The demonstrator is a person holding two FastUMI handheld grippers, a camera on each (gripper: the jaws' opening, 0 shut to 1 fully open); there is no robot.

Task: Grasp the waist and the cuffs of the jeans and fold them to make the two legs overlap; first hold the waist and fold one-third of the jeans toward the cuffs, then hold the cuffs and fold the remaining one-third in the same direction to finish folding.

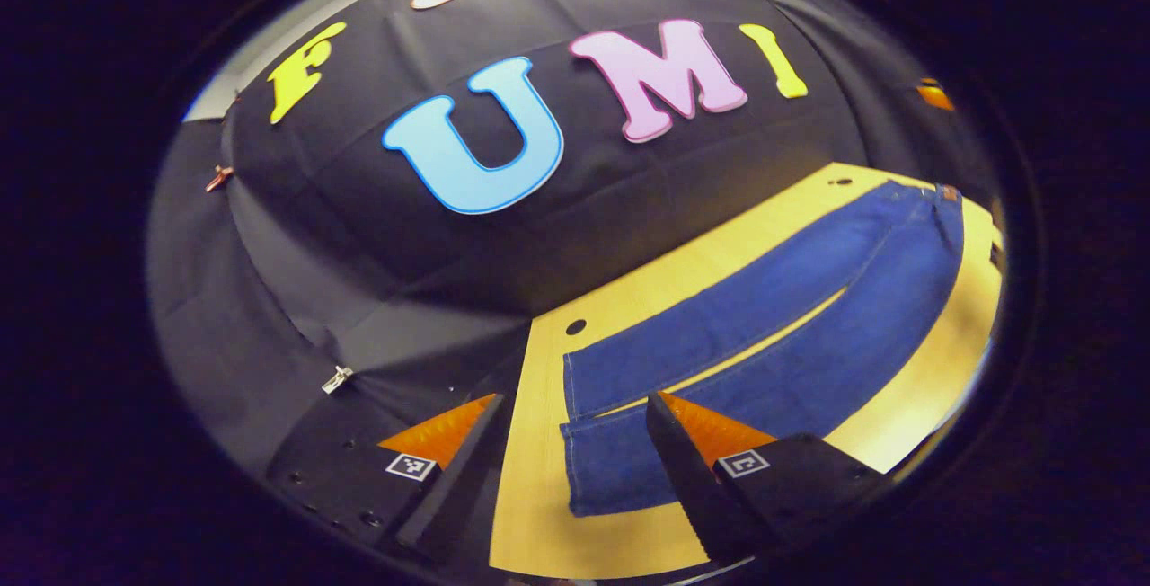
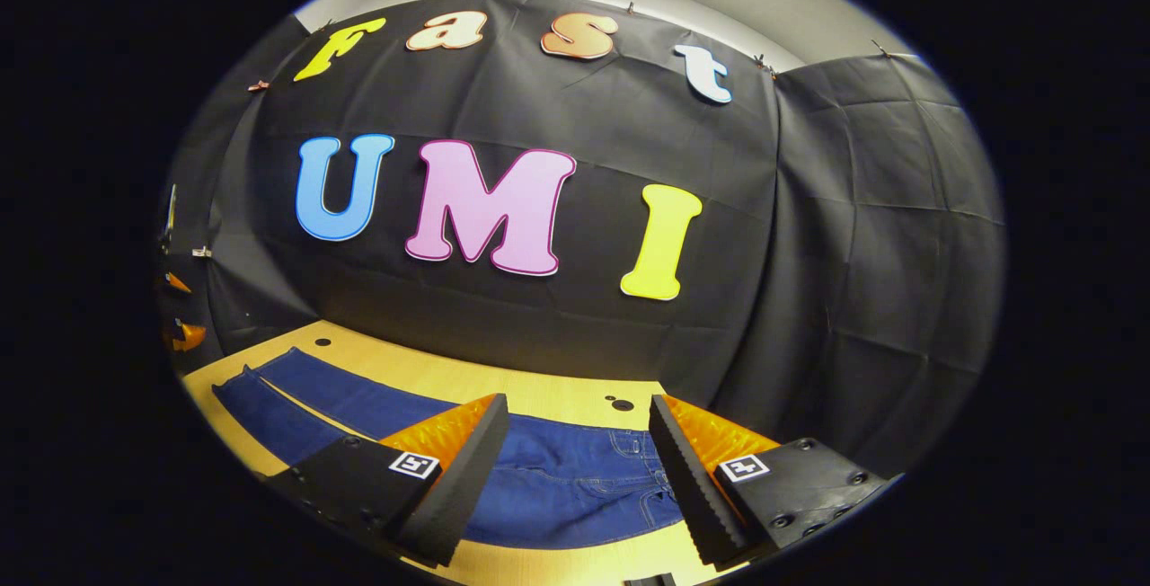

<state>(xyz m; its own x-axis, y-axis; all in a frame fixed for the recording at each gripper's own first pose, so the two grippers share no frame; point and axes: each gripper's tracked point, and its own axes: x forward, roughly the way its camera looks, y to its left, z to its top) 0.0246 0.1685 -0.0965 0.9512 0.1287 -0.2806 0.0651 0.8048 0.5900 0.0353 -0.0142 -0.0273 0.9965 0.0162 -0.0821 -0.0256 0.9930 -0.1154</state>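
Jeans (image 1: 773,334) lie flat and full length on the wooden bench (image 1: 530,514), legs side by side with a narrow gap, cuffs (image 1: 593,442) under the left gripper (image 1: 575,442) and waist (image 2: 584,487) under the right gripper (image 2: 579,469). Both sets of fingers stand spread above the cloth, pinching nothing. A shallow pinch on one layer at either end could let the denim slip or skew the legs, while the smooth bench with its small holes, walled by black cloth, offers little friction.

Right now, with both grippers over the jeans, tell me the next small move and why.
Probably lower both onto the near edge. The jeans lie flat on the table, legs side by side. The left gripper hovers open at the cuffs, the right gripper open above the waist; nothing is gripped.
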